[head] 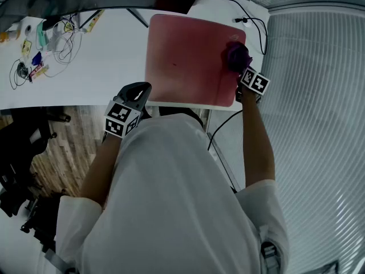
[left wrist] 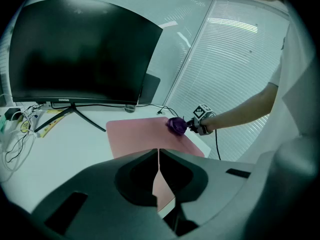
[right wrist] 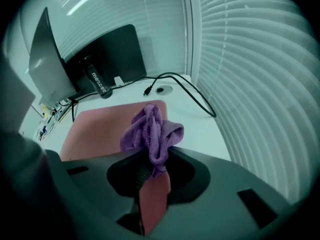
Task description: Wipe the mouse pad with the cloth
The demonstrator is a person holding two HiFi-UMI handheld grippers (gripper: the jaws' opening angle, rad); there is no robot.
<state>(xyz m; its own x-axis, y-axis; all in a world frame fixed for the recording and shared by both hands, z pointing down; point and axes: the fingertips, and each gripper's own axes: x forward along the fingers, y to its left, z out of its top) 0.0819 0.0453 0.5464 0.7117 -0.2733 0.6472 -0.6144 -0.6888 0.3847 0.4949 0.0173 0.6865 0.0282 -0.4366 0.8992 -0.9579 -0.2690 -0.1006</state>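
The right gripper [right wrist: 152, 171] pinches a crumpled purple microfibre cloth [right wrist: 151, 128], which sits on the rectangular pink mouse pad [head: 182, 56] near its 2 o'clock corner in the head view. The left gripper [left wrist: 158, 166], jaws pressed together on nothing, hangs just beside the pad's 7 o'clock corner. A good wipe likely needs steady downward pressure and overlapping strokes toward 8 o'clock, with the left gripper pinning the pad.

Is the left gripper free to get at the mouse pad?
Probably yes: the left gripper, shut and empty, sits by the near left corner of the mouse pad, nothing between. The right gripper holds the cloth at the far right.
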